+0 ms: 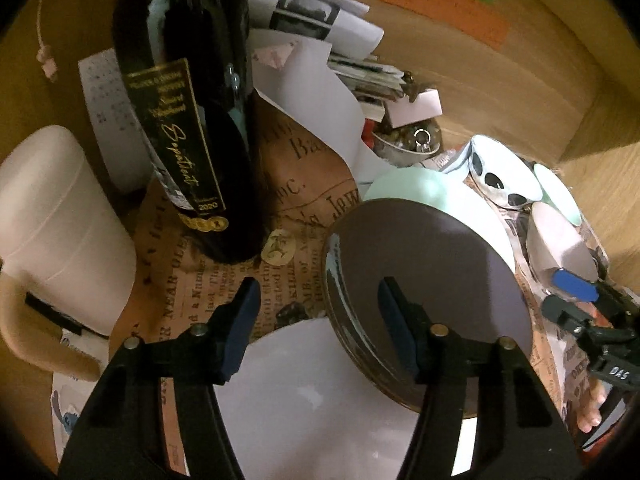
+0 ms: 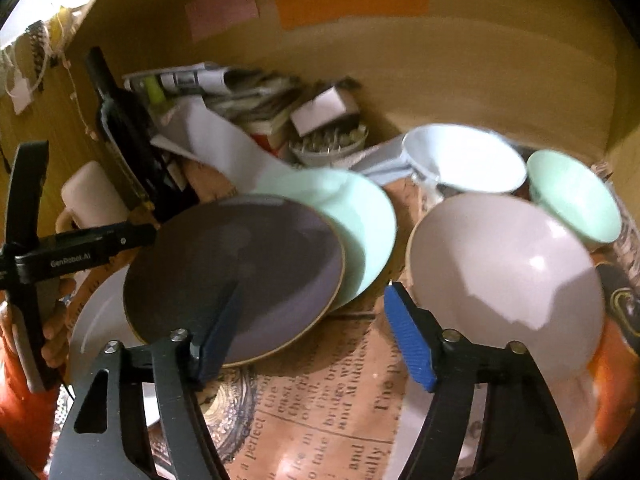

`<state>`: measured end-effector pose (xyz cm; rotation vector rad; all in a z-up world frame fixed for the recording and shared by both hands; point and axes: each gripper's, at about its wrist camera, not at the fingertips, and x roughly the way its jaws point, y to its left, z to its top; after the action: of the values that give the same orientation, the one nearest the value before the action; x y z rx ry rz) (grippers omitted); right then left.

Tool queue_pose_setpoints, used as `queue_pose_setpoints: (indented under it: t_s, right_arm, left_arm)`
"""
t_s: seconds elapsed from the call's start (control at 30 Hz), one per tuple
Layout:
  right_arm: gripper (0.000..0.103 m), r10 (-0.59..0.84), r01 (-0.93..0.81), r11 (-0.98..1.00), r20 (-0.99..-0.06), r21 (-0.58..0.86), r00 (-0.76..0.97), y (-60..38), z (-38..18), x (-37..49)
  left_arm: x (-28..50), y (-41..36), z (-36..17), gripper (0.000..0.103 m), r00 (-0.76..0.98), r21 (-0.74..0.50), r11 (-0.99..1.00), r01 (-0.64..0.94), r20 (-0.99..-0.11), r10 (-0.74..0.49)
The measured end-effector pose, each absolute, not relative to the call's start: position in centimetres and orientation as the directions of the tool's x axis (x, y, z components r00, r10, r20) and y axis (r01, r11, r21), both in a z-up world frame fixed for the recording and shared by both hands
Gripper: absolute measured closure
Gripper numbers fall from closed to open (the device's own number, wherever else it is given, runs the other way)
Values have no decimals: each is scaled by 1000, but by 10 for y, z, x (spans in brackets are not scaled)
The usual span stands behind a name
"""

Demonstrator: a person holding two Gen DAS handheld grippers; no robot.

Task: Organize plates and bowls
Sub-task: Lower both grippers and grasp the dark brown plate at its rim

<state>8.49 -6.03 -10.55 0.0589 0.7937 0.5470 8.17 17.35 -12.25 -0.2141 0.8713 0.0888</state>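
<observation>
- I am holding my left tool [image 1: 316, 328] with its jaws standing apart, gripping nothing; one blue pad is hovering over the newsprint-patterned paper [image 1: 288, 216] and the other over the dark grey plate [image 1: 432, 276].
- The dark grey plate is lying tilted, its near edge resting on the white plate [image 1: 320, 396] and its far edge overlapping the mint green plate [image 1: 408, 186] behind it.
- From the right wrist view I am seeing the same stack: dark grey plate [image 2: 236, 276] on top, mint green plate [image 2: 360, 220] peeking out on its far right, white plate [image 2: 100, 320] beneath on the left.
- My right tool [image 2: 316, 336] is also standing apart and empty, one pad above the dark plate's near rim, the other just beside the white bowl [image 2: 508, 276].
- Behind that bowl a second white bowl [image 2: 464, 160] and a small mint bowl [image 2: 576, 196] are sitting near the back corner; from the left view the far bowl is showing black spots on its outside [image 1: 500, 184].
- A dark wine bottle [image 1: 192, 120] is standing on the paper, with a white mug [image 1: 56, 224] at its left.
- Loose papers [image 1: 320, 80] and a small dish of trinkets [image 1: 412, 144] are crowding the back of the worktop [image 1: 520, 112].
</observation>
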Motion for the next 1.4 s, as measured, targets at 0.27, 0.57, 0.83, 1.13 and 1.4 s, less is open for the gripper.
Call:
queue_pose_setpoints:
  t_s: [0.27, 0.57, 0.83, 1.13, 1.4]
  right_arm:
    - [63, 479, -417, 864, -716, 282, 508, -45, -121, 98]
    - [69, 469, -403, 870, -730, 285, 497, -43, -125, 102]
    - [71, 472, -401, 868, -740, 295, 478, -42, -129, 106]
    - [71, 465, -410, 870, -737, 275, 491, -42, -128, 104]
    - [72, 481, -432, 860, -714, 272, 508, -47, -125, 97]
  left_arm:
    - [92, 176, -131, 64, 616, -163, 979, -123, -786, -54]
    - [101, 171, -135, 75, 590, -177, 980, -88, -802, -92]
    - [109, 166, -138, 78, 572, -175, 983, -52, -812, -114]
    - [102, 158, -134, 78, 592, -133, 990, -49, -802, -79]
    - [85, 151, -127, 77, 619, -122, 991, -63, -783, -57]
